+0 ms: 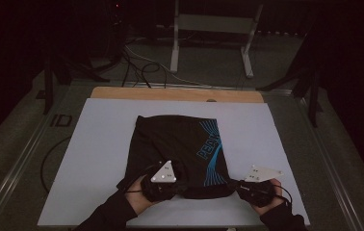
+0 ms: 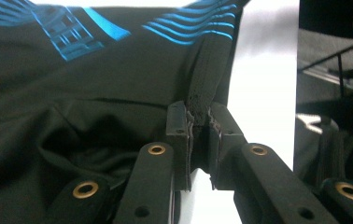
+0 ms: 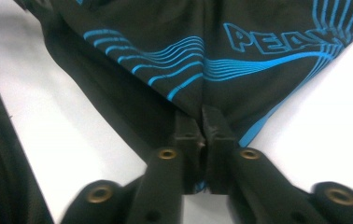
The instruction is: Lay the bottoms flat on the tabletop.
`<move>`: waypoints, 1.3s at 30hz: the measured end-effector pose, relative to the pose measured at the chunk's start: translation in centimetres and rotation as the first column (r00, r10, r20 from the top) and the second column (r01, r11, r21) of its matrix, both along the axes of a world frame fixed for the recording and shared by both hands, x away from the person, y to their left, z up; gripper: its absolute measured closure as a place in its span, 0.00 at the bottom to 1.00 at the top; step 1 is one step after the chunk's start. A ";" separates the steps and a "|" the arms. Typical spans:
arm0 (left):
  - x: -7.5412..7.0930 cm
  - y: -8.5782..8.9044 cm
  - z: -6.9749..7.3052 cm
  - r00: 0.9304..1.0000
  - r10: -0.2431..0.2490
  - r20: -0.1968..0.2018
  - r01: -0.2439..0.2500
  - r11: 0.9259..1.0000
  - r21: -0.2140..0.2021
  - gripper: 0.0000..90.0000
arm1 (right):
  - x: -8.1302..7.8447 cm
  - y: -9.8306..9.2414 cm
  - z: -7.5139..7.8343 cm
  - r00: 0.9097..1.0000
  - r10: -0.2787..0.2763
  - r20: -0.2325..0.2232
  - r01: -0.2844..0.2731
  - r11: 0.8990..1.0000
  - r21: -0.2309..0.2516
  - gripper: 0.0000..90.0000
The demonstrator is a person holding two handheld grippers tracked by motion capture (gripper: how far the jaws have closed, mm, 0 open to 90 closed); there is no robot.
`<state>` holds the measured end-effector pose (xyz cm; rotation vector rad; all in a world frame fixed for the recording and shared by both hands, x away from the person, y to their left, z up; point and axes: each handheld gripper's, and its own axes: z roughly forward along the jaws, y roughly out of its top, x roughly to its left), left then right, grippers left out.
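Black cloth with blue lines and lettering, a pair of shorts (image 1: 177, 154), is lying flat in the middle of the white desk (image 1: 98, 144), its near edge toward the person. The left claw (image 2: 199, 122) is pinching the ribbed band at that edge, its jaws closed on the fabric. The right claw (image 3: 201, 126) is clamping the near corner by the blue print, jaws almost meeting. Holding both near corners likely lets the person lift or fold the shorts evenly. Both hands are resting low at the desk's near side, claws pointing forward and well apart.
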<state>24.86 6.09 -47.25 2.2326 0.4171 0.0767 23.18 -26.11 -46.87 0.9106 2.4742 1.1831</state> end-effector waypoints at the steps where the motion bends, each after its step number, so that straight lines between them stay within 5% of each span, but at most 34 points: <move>1: 0.0 0.0 -0.3 1.000 -0.004 -0.010 0.004 1.000 0.004 0.89 | 0.0 -0.1 0.1 1.000 -0.006 0.000 0.006 1.000 0.016 0.82; 4: -0.1 0.3 -0.8 0.999 -0.025 -0.032 0.025 1.000 0.009 0.83 | 0.0 -0.4 0.4 0.999 -0.033 0.026 0.032 0.998 0.063 0.64; 8: -0.4 1.0 -0.8 0.997 -0.071 -0.042 0.070 0.997 -0.026 0.52 | 0.3 -0.9 0.7 0.995 -0.088 0.052 0.081 0.989 0.120 0.42; 13: 0.0 2.3 -0.1 0.998 -0.045 -0.048 0.043 0.998 -0.044 0.17 | 0.8 -1.2 0.8 0.991 -0.124 0.050 0.114 0.979 0.171 0.19; 16: 0.2 3.3 0.2 0.998 -0.038 -0.040 0.036 0.998 -0.054 0.12 | 1.2 -1.3 0.7 0.993 -0.115 0.030 0.107 0.974 0.197 0.14; 21: 0.0 4.7 0.0 0.999 -0.021 -0.027 0.020 0.999 -0.030 0.20 | 1.6 -1.3 0.6 0.994 -0.105 0.025 0.098 0.974 0.205 0.15; 25: -0.9 5.5 -1.7 0.996 -0.080 -0.034 0.081 0.997 0.004 0.32 | 1.7 -1.2 0.4 0.994 -0.105 0.016 0.100 0.974 0.203 0.15; 28: -1.0 5.1 -2.2 0.995 -0.100 -0.032 0.101 0.995 0.029 0.48 | 1.7 -1.0 0.3 0.995 -0.101 0.015 0.096 0.976 0.198 0.16; 33: -0.1 3.8 -3.4 0.996 -0.083 -0.024 0.085 0.992 0.095 0.53 | 1.7 -0.7 0.1 0.996 -0.093 0.006 0.090 0.979 0.185 0.16; 34: 0.4 3.2 -3.8 0.997 -0.080 -0.008 0.081 0.987 0.138 0.53 | 1.7 -0.7 0.1 0.996 -0.092 0.002 0.090 0.979 0.185 0.16; 39: 1.4 2.5 -4.0 0.998 -0.063 0.031 0.056 0.983 0.177 0.69 | 1.7 -0.8 0.0 0.996 -0.094 0.000 0.092 0.978 0.189 0.16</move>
